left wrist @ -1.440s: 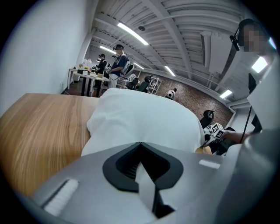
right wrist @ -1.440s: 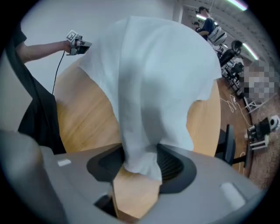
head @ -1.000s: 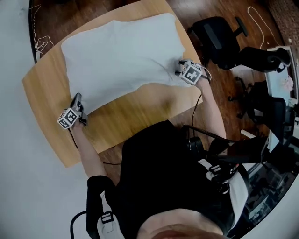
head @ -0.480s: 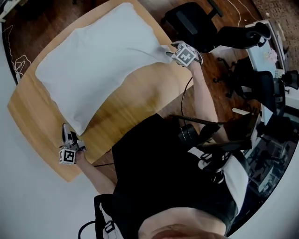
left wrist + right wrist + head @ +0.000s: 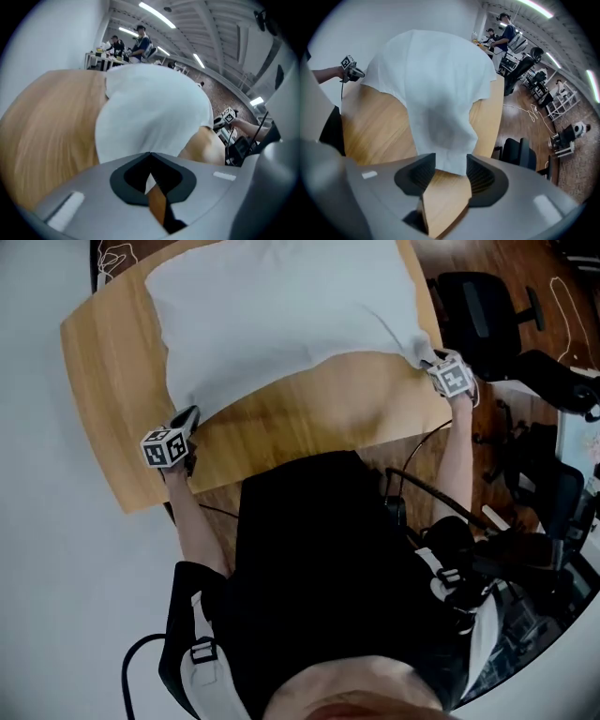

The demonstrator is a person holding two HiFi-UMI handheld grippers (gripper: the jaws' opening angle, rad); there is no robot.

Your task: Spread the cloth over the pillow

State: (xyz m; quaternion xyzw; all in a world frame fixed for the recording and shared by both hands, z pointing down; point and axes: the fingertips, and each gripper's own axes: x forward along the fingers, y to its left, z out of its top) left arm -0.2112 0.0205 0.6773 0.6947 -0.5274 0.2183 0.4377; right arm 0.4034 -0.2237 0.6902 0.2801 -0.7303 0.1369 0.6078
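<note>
One cloth in play, white, lying across the far half of the table and swelling into a soft rounded mound; what lies under it is covered. Its near edge runs slanting from left to right, and each near corner is drawn to a point at a tool. Two hand-held grippers here, one marker cube on each. The left hand-held gripper sits at the near left corner, jaws pressed together, with a sliver of white caught between them: it is pinching the cloth, its cube just nearer. The right hand-held gripper is at the near right corner, by the table's right edge, cube on top; its jaws have just been closing, they stand fairly wide, and the bunched corner fills the gap, touching both ribbed pads, with its cut edge hanging above bare wood. One table, light wood, rounded corners, grain running left to right, the near strip bare. The person's black top fills the near part of the head view, a forearm reaching out to each tool. On the left, a plain white wall. On the right, dark wooden floor and a black office chair, with more dark furniture beyond it that I can't sort out. A thin white cable loops past the table's far left corner. Far off, two people at a cluttered bench, and long light strips along the ceiling.
</note>
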